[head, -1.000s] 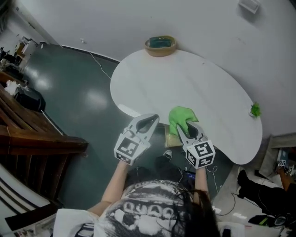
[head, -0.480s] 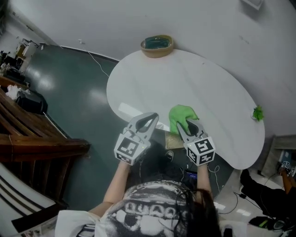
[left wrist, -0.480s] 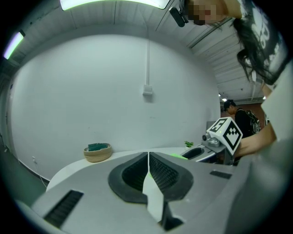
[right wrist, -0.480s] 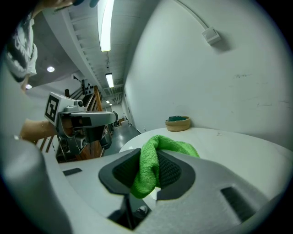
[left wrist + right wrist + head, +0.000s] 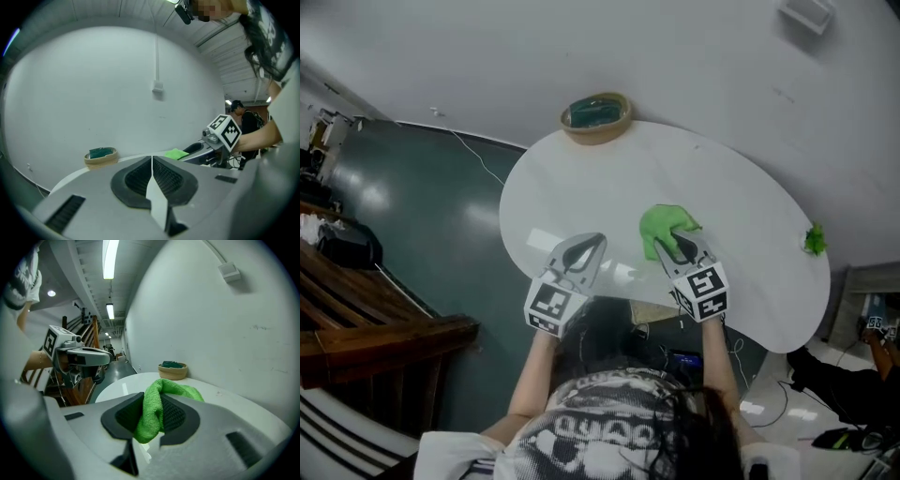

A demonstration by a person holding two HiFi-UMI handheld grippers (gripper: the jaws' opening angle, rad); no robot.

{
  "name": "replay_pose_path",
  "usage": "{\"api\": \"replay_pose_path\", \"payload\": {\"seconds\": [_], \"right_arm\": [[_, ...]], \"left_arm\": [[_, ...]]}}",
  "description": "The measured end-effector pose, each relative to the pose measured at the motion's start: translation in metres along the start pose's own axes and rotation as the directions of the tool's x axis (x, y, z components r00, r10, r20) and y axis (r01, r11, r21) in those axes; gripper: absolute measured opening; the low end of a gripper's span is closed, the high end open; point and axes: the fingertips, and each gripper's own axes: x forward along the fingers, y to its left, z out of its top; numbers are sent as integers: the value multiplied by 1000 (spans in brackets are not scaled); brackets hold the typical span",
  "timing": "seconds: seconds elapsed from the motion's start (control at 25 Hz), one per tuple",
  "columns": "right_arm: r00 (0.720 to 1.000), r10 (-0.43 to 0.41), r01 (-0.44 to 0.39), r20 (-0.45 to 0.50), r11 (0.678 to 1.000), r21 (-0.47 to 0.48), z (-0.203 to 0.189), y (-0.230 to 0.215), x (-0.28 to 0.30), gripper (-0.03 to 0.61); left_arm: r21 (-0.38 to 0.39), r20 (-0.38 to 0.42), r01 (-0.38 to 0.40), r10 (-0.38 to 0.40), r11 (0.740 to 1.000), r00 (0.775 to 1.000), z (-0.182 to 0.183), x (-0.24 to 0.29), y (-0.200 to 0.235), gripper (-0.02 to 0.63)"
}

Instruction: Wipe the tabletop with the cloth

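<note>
Clamps green cloth (image 5: 659, 223) in right gripper (image 5: 680, 243), centre frame, on table (image 5: 609, 173). Holds left gripper (image 5: 588, 243) clenched empty, seemingly above table.

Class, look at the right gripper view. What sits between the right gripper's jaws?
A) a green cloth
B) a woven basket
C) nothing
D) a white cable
A: the right gripper has its jaws closed on the green cloth, whose folds bulge out between them.
</note>
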Motion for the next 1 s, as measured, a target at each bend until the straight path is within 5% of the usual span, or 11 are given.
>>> {"api": "replay_pose_path", "payload": {"seconds": [0.4, 0.64, 1.0], "right_arm": [[996, -28, 19, -84, 994, -110, 49, -78, 127, 94], [981, -3, -34, -192, 981, -190, 50, -110, 208, 94], [941, 51, -109, -335, 982, -155, 25, -112, 286, 95]], "left_arm": [[-23, -13, 100, -100, 995, 995, 0, 53, 69, 9], [-44, -53, 138, -140, 989, 989, -19, 68, 99, 9], [-41, -74, 208, -210, 977, 975, -35, 84, 137, 9]]}}
